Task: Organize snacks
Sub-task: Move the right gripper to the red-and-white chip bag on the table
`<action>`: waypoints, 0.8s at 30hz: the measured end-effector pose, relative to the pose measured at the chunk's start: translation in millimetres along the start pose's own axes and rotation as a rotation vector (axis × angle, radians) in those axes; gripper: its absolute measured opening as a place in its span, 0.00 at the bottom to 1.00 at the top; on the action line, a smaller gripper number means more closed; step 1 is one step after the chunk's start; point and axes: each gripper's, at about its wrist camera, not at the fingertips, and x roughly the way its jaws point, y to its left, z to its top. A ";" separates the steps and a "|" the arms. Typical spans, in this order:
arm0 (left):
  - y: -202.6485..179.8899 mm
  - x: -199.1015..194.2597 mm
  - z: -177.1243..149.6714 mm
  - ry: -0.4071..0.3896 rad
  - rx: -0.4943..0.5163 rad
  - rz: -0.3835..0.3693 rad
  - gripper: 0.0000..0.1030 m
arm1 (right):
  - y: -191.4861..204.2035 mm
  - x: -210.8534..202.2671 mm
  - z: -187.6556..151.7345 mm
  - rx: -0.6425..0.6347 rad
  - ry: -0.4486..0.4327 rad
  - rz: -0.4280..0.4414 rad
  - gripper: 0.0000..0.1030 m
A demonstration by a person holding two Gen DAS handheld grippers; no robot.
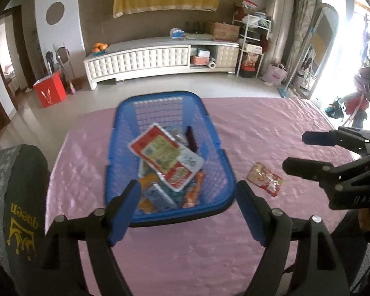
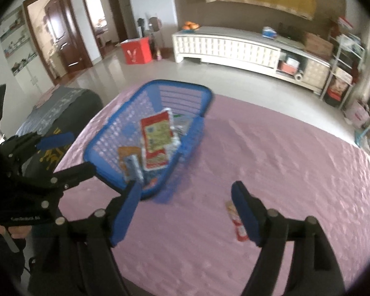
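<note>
Both tools, left (image 1: 187, 209) and right (image 2: 187, 212), hang spread and empty; blue plastic mesh basket (image 1: 217, 133) at twelve, red snack packet (image 1: 265, 178) on pink-clothed desk (image 1: 271, 123) at two.

Daylit, motion-blurred, fisheye-warped, window glare

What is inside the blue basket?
The basket holds a pile of snack packets, a red-and-green packet on top. The packets beneath are partly covered.
</note>
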 end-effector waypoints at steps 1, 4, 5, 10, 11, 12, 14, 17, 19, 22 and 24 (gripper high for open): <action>-6.8 5.0 -0.3 0.006 0.005 -0.001 0.74 | -5.6 -0.2 -2.4 0.009 0.001 -0.005 0.79; -22.8 16.0 -3.9 0.021 0.008 -0.013 0.74 | -24.4 3.1 -12.3 0.035 0.015 -0.015 0.80; -28.4 18.6 -5.7 0.026 0.004 -0.019 0.74 | -30.5 6.6 -16.2 0.042 0.024 -0.020 0.80; -52.5 29.0 -21.1 0.039 -0.009 0.002 0.75 | -50.7 20.2 -39.8 0.048 0.063 -0.041 0.82; -56.1 30.0 -26.0 0.037 -0.023 0.023 0.75 | -54.0 23.1 -44.8 0.049 0.070 -0.041 0.82; -59.9 31.9 -31.8 0.037 -0.047 0.033 0.75 | -58.1 26.7 -51.0 0.052 0.076 -0.039 0.82; -67.2 37.6 -42.0 0.049 -0.087 0.044 0.75 | -67.2 33.4 -62.8 0.056 0.083 -0.041 0.82; -73.6 45.7 -55.2 0.058 -0.136 0.074 0.75 | -79.1 47.0 -75.8 0.049 0.105 -0.045 0.82; -78.4 49.9 -60.5 0.059 -0.146 0.102 0.75 | -88.0 58.3 -83.1 0.058 0.130 -0.018 0.82; -88.3 55.8 -72.0 0.060 -0.154 0.137 0.75 | -96.4 73.4 -90.3 0.049 0.161 -0.004 0.82; -90.4 64.1 -78.6 0.078 -0.190 0.137 0.75 | -99.7 82.6 -95.0 0.033 0.168 -0.001 0.82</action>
